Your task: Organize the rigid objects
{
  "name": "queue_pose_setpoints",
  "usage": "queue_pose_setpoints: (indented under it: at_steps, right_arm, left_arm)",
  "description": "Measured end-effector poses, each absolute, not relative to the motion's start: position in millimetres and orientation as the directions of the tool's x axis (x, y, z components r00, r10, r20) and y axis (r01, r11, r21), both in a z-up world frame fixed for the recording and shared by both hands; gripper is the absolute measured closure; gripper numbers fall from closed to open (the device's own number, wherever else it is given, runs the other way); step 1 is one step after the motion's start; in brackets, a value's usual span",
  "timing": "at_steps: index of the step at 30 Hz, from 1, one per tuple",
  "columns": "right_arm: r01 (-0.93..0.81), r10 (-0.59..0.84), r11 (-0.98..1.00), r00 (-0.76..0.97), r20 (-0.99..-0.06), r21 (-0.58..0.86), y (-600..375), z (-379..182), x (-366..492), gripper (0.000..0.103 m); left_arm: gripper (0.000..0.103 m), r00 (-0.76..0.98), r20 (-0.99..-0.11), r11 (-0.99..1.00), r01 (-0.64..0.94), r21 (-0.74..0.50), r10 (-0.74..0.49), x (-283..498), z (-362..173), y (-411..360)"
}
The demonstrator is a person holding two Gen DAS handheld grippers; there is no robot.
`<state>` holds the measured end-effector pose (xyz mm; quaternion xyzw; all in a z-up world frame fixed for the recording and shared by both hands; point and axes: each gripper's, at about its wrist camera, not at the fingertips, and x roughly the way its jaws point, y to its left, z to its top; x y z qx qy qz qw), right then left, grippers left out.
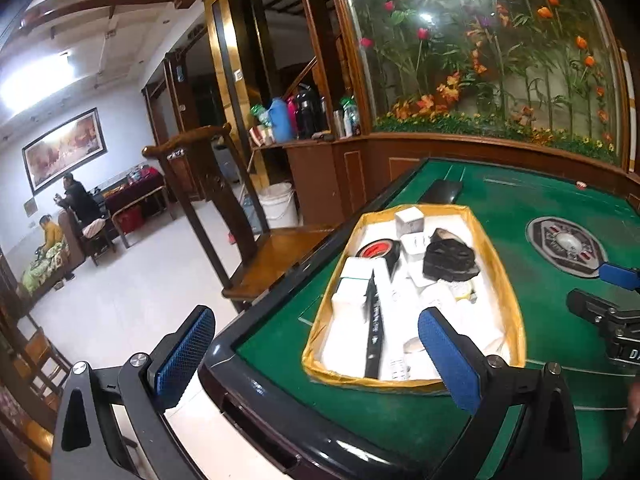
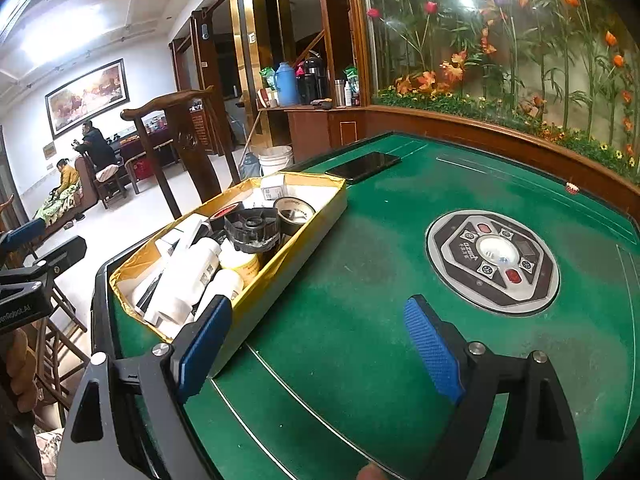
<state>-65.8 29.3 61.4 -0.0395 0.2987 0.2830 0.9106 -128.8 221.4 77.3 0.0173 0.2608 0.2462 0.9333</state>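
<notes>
A yellow-edged box (image 1: 506, 280) (image 2: 316, 216) stands on the green mahjong table (image 1: 500, 208) (image 2: 360, 280) near its left edge. It holds several rigid items: white bottles (image 2: 192, 276), small white boxes (image 1: 409, 219), a black pen (image 1: 375, 328), a red-and-black tape roll (image 1: 378, 250), a black lid (image 2: 251, 228) (image 1: 450, 262). My left gripper (image 1: 316, 352) is open and empty above the table's near corner, in front of the box. My right gripper (image 2: 320, 340) is open and empty over the felt, right of the box.
A black phone (image 2: 364, 166) (image 1: 442, 191) lies beyond the box. The round control panel (image 2: 494, 262) (image 1: 566, 246) sits at the table's centre. A wooden chair (image 1: 240, 216) stands left of the table. A white bucket (image 1: 278, 204) stands on the floor behind.
</notes>
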Motion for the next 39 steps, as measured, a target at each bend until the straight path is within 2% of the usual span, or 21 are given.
queue_pose_setpoints:
  at_steps: [5, 12, 27, 39]
  right_arm:
    - [-0.549, 0.499, 0.830, 0.652, -0.572, 0.097, 31.9, 60.9, -66.1, 0.015]
    - [-0.562, 0.504, 0.823, 0.655, -0.563, 0.082, 34.5, 61.8, -70.6, 0.014]
    - [-0.563, 0.492, 0.824, 0.645, -0.585, 0.072, 37.6, 57.3, -67.9, 0.013]
    - [-0.569, 0.491, 0.820, 0.637, -0.594, 0.067, 41.3, 53.6, -69.1, 0.013]
  left_arm:
    - [0.000, 0.719, -0.497, 0.864, -0.480, 0.151, 0.486, -129.9, 76.0, 230.3]
    - [0.000, 0.686, -0.481, 0.825, -0.540, 0.167, 0.546, -132.3, 74.5, 241.7]
    - [0.000, 0.650, -0.476, 0.790, -0.584, 0.185, 0.593, -129.3, 72.1, 255.0]
    - [0.000, 0.643, -0.493, 0.792, -0.584, 0.177, 0.585, -129.1, 68.9, 260.2]
